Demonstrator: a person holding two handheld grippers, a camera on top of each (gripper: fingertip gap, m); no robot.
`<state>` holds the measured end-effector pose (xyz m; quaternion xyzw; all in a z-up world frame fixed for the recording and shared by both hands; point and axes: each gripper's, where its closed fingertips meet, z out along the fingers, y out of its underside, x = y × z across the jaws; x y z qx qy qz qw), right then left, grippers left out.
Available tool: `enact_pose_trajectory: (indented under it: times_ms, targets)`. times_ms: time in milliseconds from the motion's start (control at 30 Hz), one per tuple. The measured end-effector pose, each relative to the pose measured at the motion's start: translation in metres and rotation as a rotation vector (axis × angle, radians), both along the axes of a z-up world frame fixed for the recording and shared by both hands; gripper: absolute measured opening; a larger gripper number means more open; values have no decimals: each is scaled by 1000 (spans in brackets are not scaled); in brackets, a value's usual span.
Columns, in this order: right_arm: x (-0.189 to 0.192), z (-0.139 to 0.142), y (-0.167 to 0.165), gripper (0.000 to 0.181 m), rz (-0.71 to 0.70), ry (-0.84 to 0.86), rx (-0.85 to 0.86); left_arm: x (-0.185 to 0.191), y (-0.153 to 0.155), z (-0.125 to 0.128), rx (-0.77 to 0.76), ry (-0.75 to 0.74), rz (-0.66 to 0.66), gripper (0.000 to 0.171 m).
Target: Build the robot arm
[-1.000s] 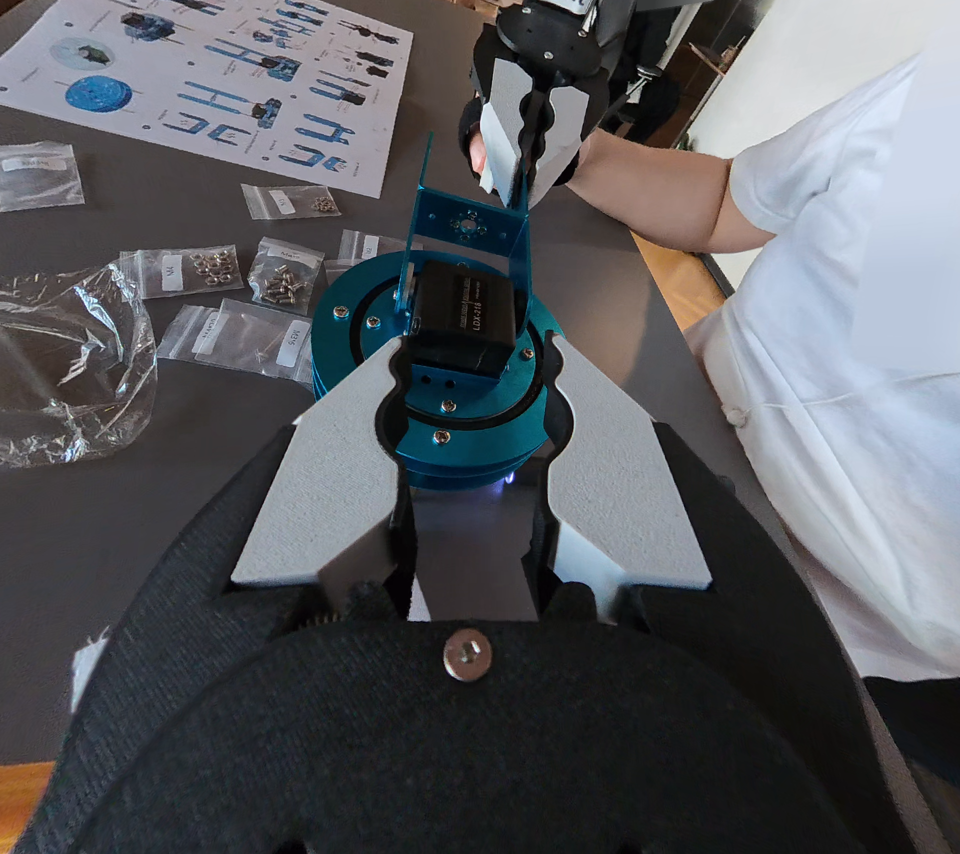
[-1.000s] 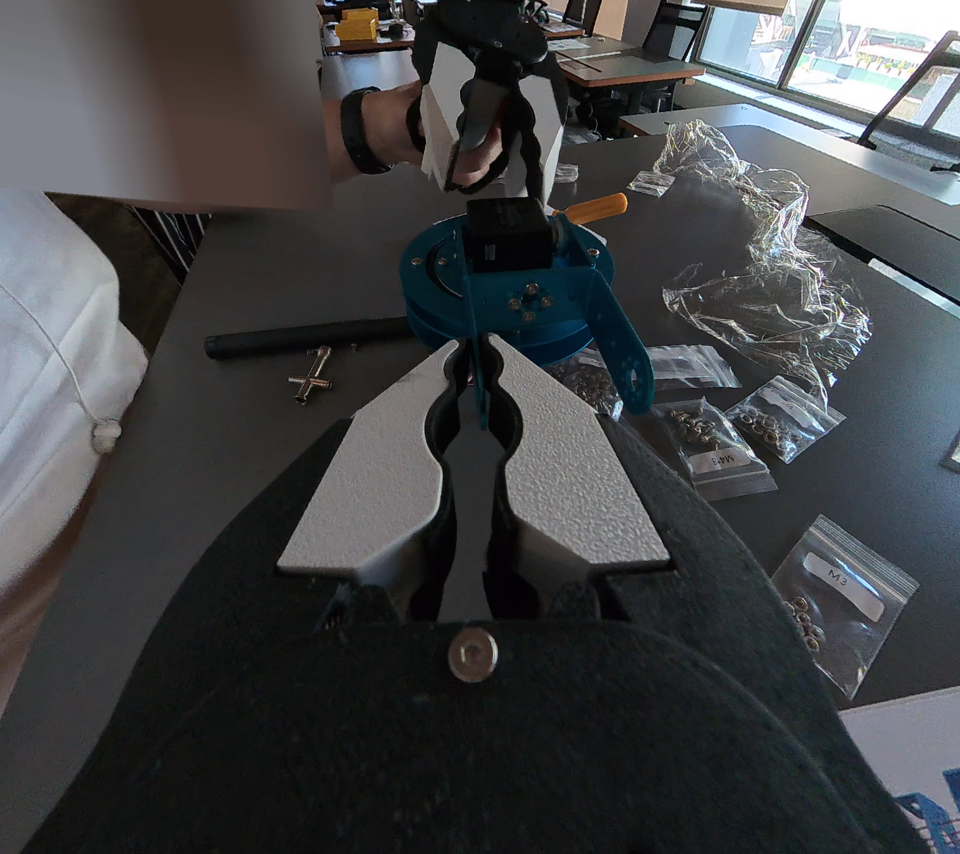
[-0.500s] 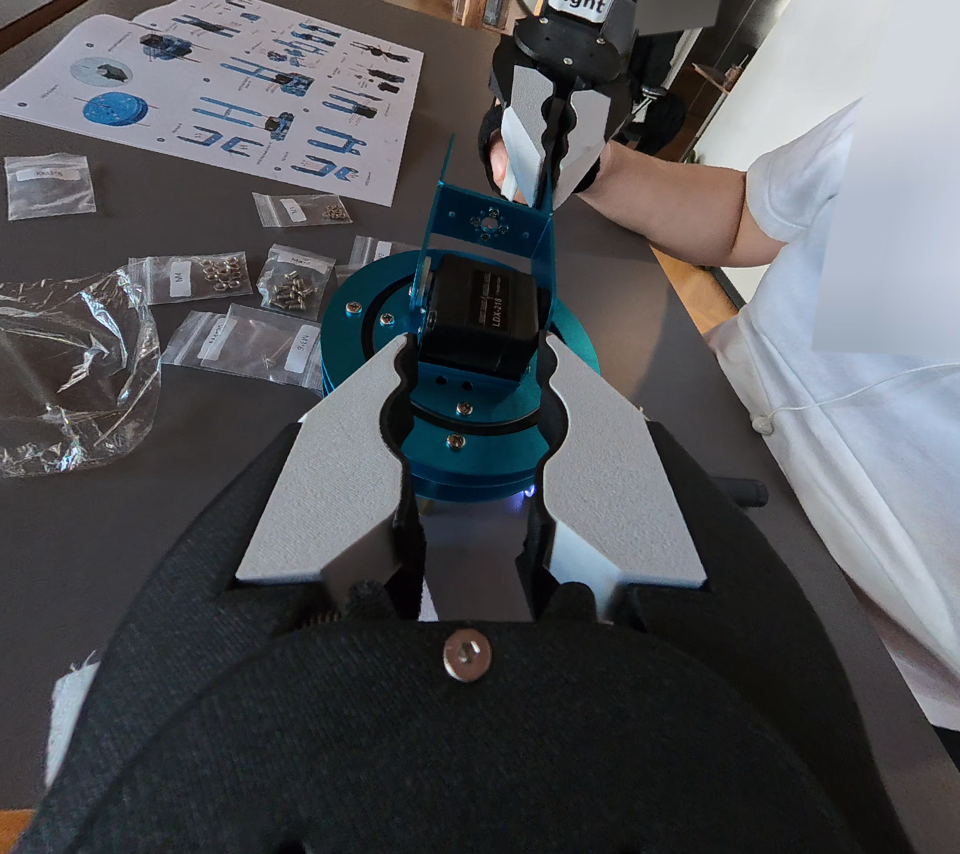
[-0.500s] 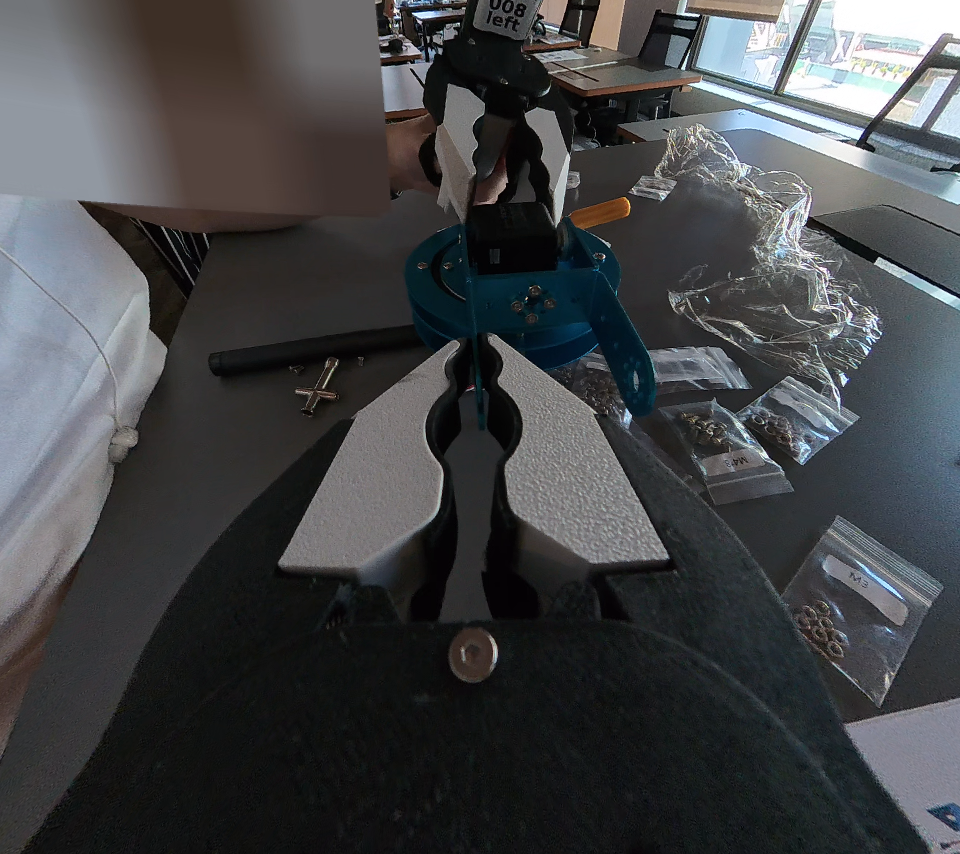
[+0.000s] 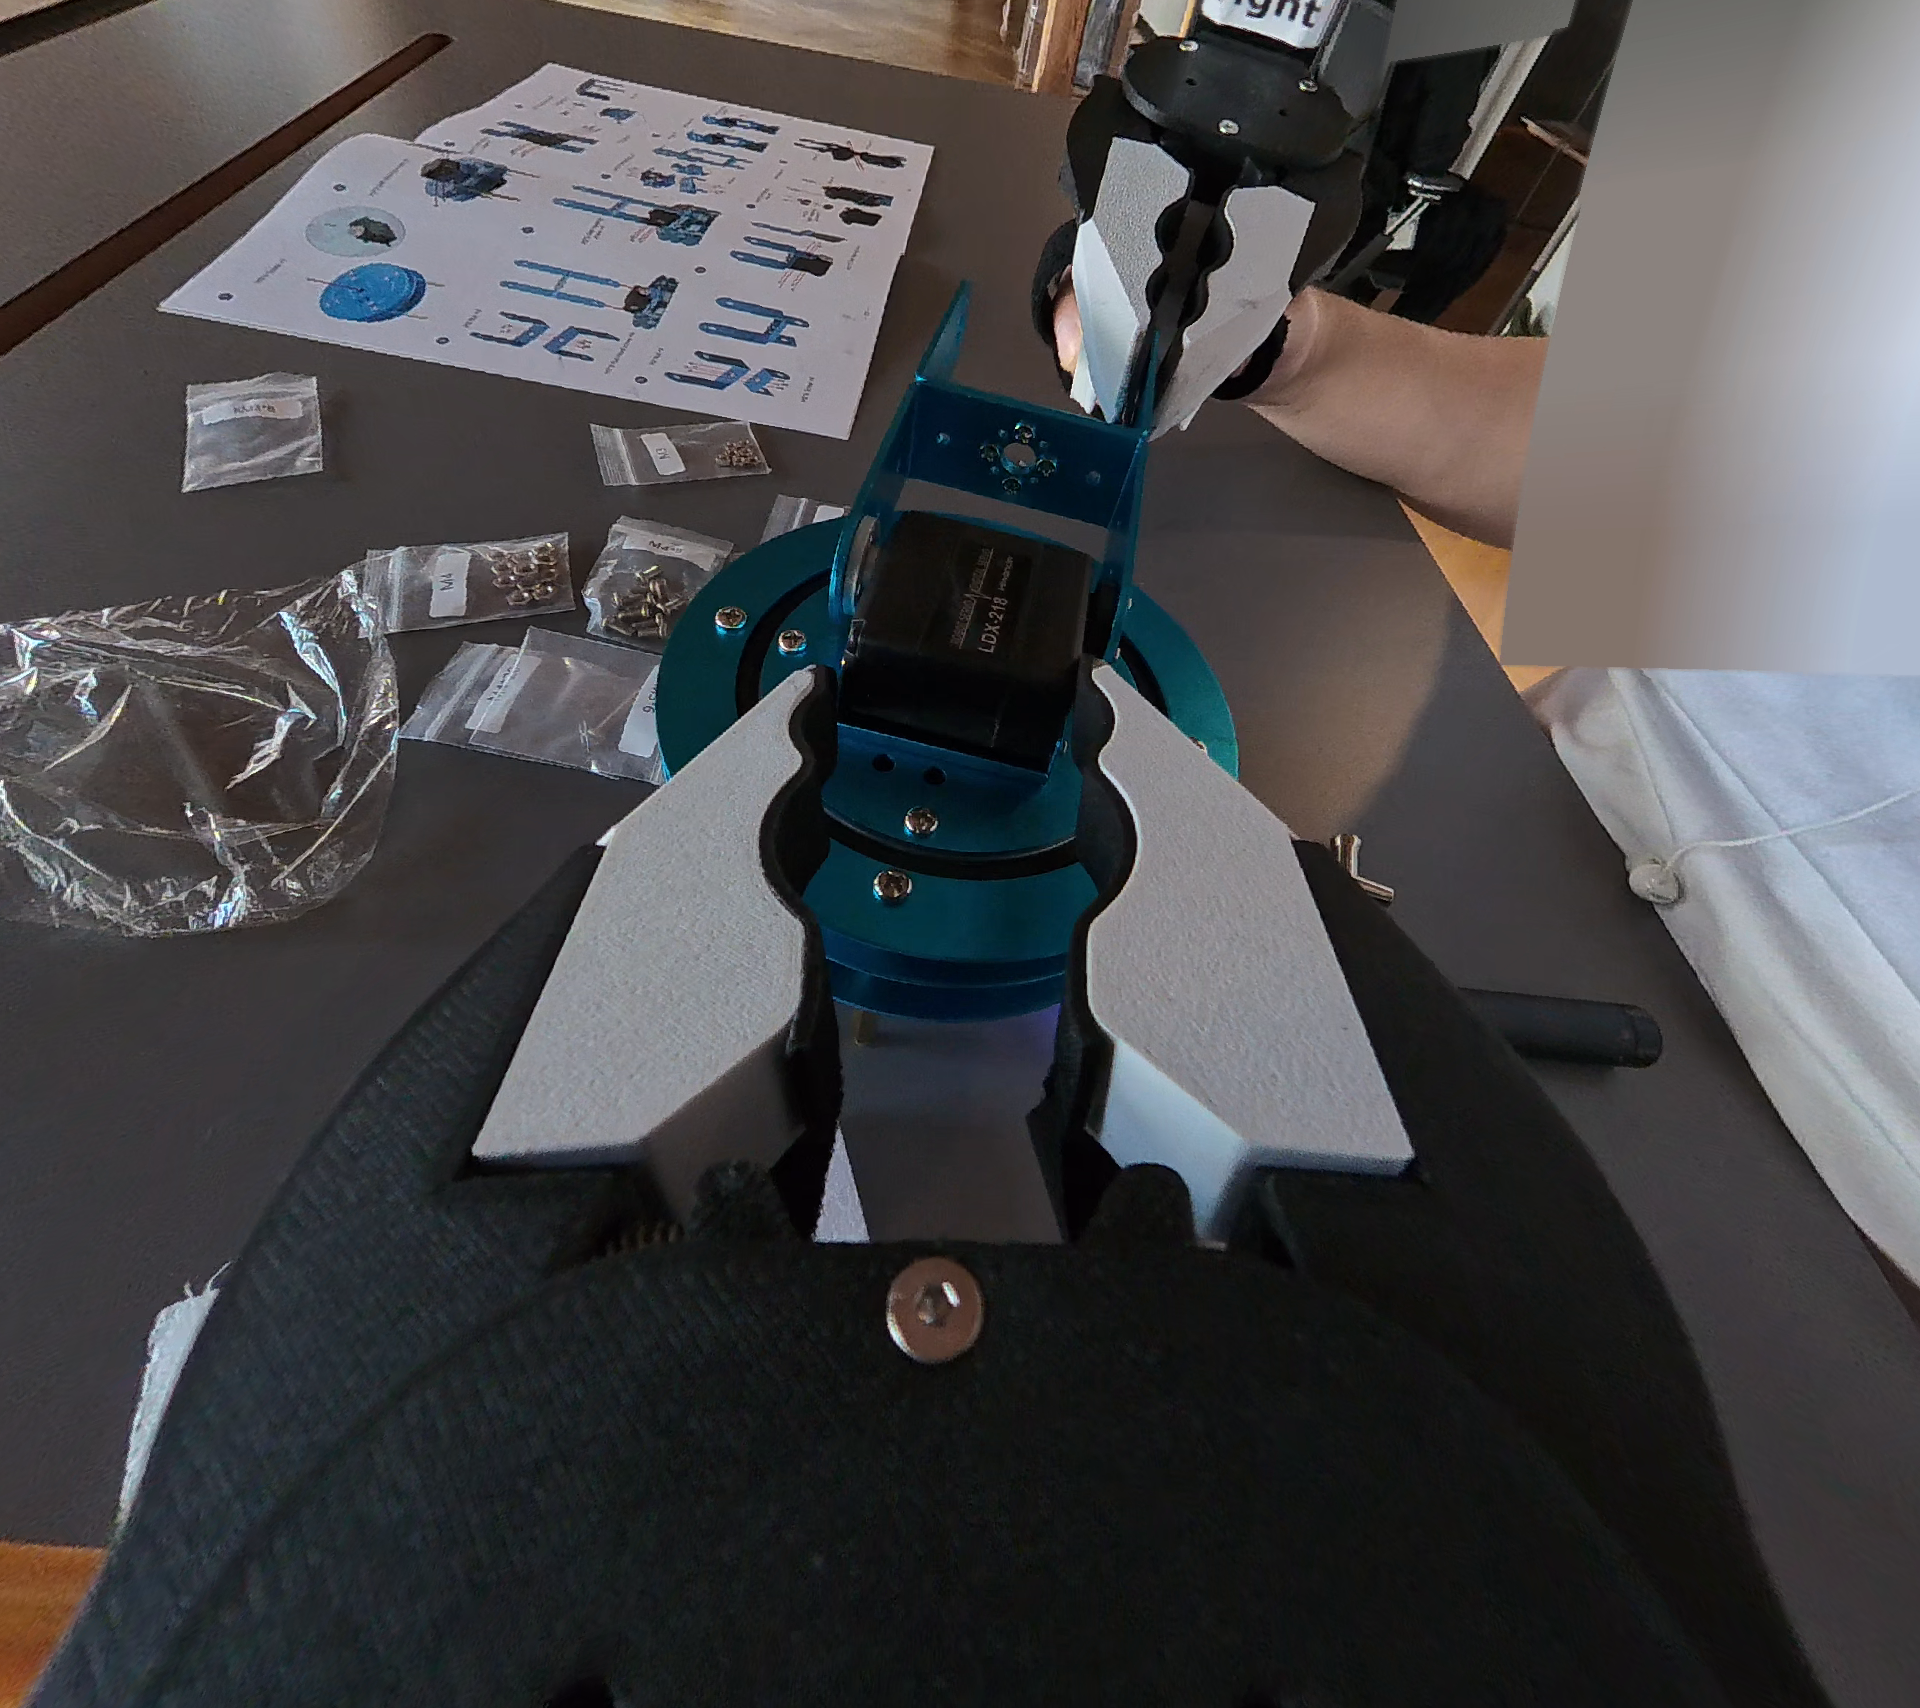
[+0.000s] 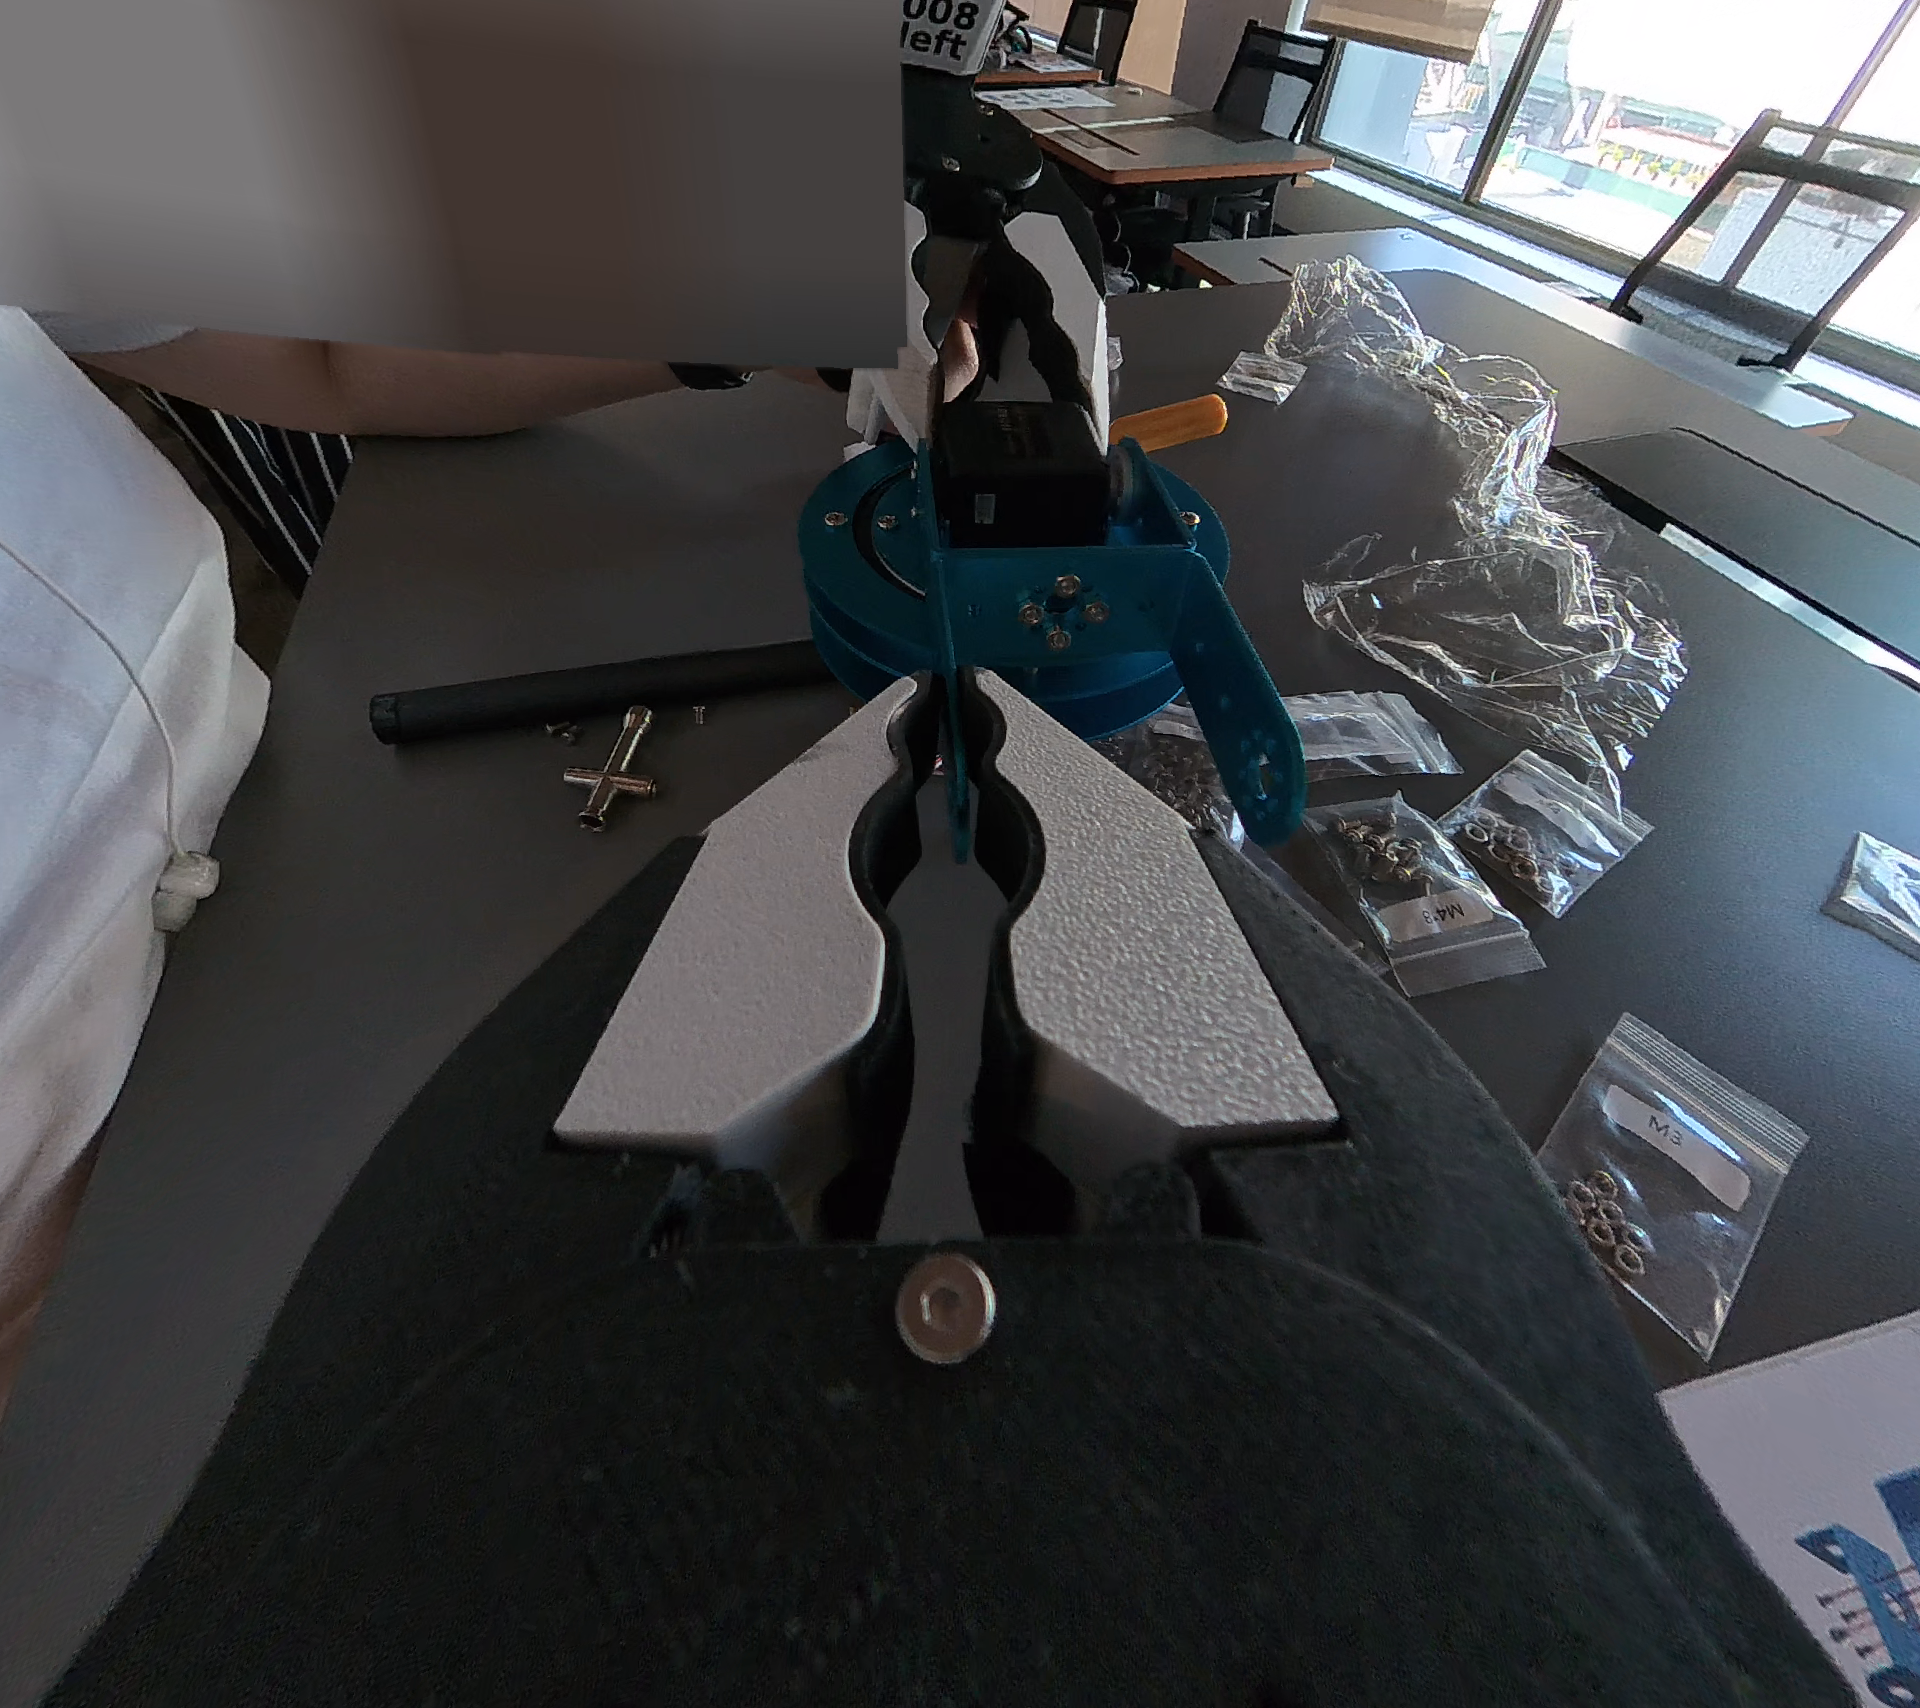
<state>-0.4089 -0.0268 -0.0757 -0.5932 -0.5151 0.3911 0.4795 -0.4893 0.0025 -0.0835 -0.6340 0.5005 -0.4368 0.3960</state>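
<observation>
Left gripper (image 5: 951, 723) is set part-open around the black motor block (image 5: 961, 656), fingers on either side of it; firm contact cannot be told. The block sits on the blue round base (image 5: 940, 879) on the dark table (image 5: 312, 1087). Right gripper (image 6: 951, 759) is closed on one arm of the blue bracket (image 6: 1060, 609) straddling the block. Screw bags (image 6: 1423, 879) lie just beside the base. Risk judged: the thin bracket arm could twist or slip in the narrow grip, jarring the base
</observation>
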Motion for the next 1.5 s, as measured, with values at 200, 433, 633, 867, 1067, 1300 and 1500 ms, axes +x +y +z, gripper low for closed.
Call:
enact_pose_trajectory:
  times_ms: [200, 433, 633, 867, 1067, 1300, 1500]
  targets:
    - [-2, 1, -1, 2, 1, -4, -13, 0, 1, -1, 26, 9, 24, 45]
    - [-1, 1, -1, 2, -36, -2, 13, 2, 2, -2, 28, -2, 42, 45]
    - [4, 2, -2, 10, -99, -9, 67, -6, 2, 13, -21, -52, 76, 45]
    - [53, 28, -42, 25, -233, 243, -15, -46, -70, 18, -265, 53, 524, 61]
    - [24, 12, -63, 24, -50, 226, -153, -37, -130, -49, -372, 338, 875, 61]
    - [-14, -20, -77, 23, 124, 26, -221, -22, -156, -86, -402, 559, 1048, 38]
    - [-29, -32, -91, 22, 195, -35, -288, -39, -167, -89, -428, 629, 1094, 17]
